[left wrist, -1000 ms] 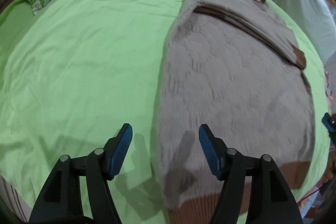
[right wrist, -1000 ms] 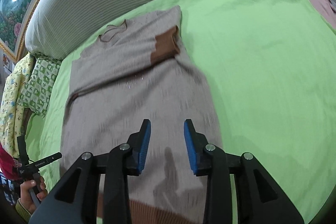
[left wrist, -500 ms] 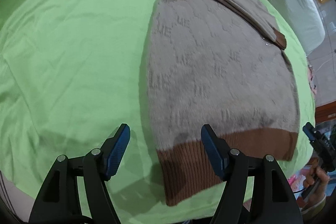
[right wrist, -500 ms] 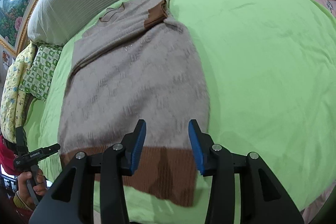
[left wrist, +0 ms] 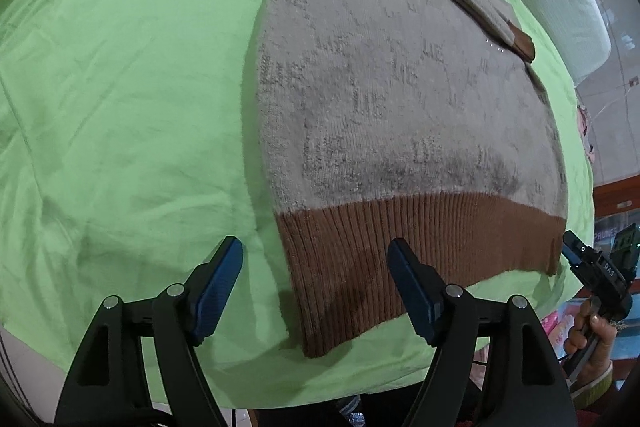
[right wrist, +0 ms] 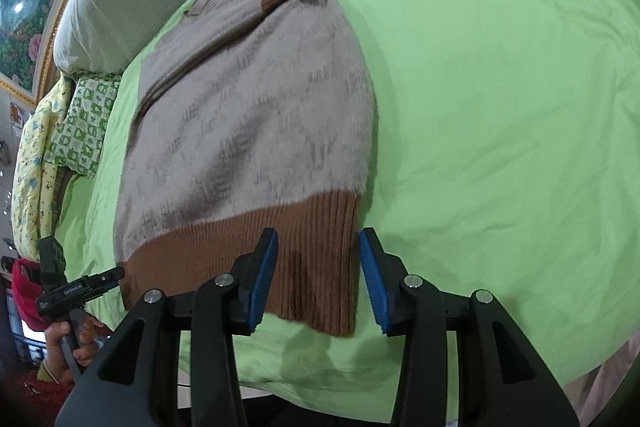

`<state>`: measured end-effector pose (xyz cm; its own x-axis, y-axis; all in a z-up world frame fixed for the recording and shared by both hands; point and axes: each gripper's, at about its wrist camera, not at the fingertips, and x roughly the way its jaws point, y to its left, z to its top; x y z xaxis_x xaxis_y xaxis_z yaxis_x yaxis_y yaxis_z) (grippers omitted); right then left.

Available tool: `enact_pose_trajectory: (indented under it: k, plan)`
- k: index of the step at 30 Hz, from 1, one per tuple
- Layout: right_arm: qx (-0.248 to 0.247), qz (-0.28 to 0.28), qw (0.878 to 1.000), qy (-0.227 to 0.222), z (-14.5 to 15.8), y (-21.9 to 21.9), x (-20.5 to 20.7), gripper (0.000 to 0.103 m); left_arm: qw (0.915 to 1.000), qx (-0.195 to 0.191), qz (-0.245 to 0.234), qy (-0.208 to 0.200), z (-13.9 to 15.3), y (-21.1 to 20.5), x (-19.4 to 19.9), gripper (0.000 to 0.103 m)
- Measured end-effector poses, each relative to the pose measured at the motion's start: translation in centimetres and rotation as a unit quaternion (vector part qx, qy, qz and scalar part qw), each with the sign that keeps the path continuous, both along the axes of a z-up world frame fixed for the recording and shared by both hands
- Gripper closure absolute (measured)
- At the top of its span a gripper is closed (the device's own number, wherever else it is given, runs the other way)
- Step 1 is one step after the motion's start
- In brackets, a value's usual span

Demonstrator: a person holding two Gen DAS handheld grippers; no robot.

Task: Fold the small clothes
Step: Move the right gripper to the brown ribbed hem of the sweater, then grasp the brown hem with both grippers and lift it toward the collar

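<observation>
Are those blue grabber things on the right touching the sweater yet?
Cannot tell: the right wrist view shows the right gripper open astride the sweater's brown hem corner, its height above hidden.

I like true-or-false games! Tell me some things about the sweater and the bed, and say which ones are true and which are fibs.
1. The sweater lies on a green sheet. True.
2. The sweater's bottom band is blue. False: it is brown and ribbed.
3. The right tongs are clamped shut on the band. False: the pads stand apart over its corner, not pressing it.
4. The left tongs are opening, empty, above the band's other corner. True.
5. The sweater hangs on a hanger. False: it lies flat on the bed.
</observation>
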<state>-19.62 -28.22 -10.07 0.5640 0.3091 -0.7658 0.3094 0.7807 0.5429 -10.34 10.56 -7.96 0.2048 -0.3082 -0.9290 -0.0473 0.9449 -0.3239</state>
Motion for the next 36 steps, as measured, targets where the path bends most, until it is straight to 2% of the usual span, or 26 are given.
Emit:
enact_pose_trajectory:
  k: [5,7,10,11,12,13,14,15,19,25,29,36]
  plan:
    - [0.030,-0.010,0.999,-0.005,-1.2,0.1,0.5,0.059,0.9995,-0.029,0.015,0.001,-0.3,-0.2,0.6,0.027]
    - [0.044,-0.020,0.999,-0.009,-1.5,-0.2,0.6,0.059,0.9993,-0.029,0.022,-0.001,-0.5,-0.4,0.8,0.028]
    - [0.058,-0.025,0.998,-0.015,-1.6,-0.3,1.0,0.059,0.9997,-0.021,0.013,-0.009,-0.5,-0.9,1.0,0.038]
    - [0.055,-0.021,0.998,-0.015,-1.5,-0.3,1.1,0.060,0.9998,-0.018,0.006,-0.012,-0.5,-1.1,1.1,0.052]
    - [0.049,-0.016,0.999,-0.013,-1.5,-0.2,1.2,0.069,0.9998,-0.016,-0.001,-0.012,-0.5,-1.3,1.2,0.072]
    - [0.039,-0.009,0.999,-0.006,-1.5,-0.1,1.3,0.093,0.9998,-0.017,-0.007,-0.011,-0.5,-1.4,1.3,0.080]
    - [0.033,-0.006,0.999,0.003,-1.6,-0.1,1.2,0.096,0.9997,-0.020,-0.010,-0.008,-0.6,-1.5,1.3,0.091]
    - [0.036,-0.008,0.999,0.000,-1.5,-0.3,1.0,0.096,0.9996,-0.026,-0.011,-0.007,-0.6,-1.3,1.2,0.094]
    - [0.039,-0.013,0.999,-0.023,-0.1,-1.7,-1.1,0.096,0.9983,-0.050,-0.006,-0.030,0.6,-0.3,0.3,0.097]
    - [0.041,-0.012,0.999,-0.016,0.1,-3.1,-2.8,0.097,0.9957,-0.082,-0.005,-0.043,1.5,0.7,-1.5,0.098]
    - [0.056,-0.007,0.998,-0.027,0.5,-2.9,-2.0,0.097,0.9941,-0.099,0.008,-0.044,1.7,1.2,-1.4,0.098]
    - [0.081,0.014,0.992,-0.097,4.3,-2.6,0.6,0.097,0.9884,-0.125,0.019,-0.085,5.1,1.4,1.4,0.098]
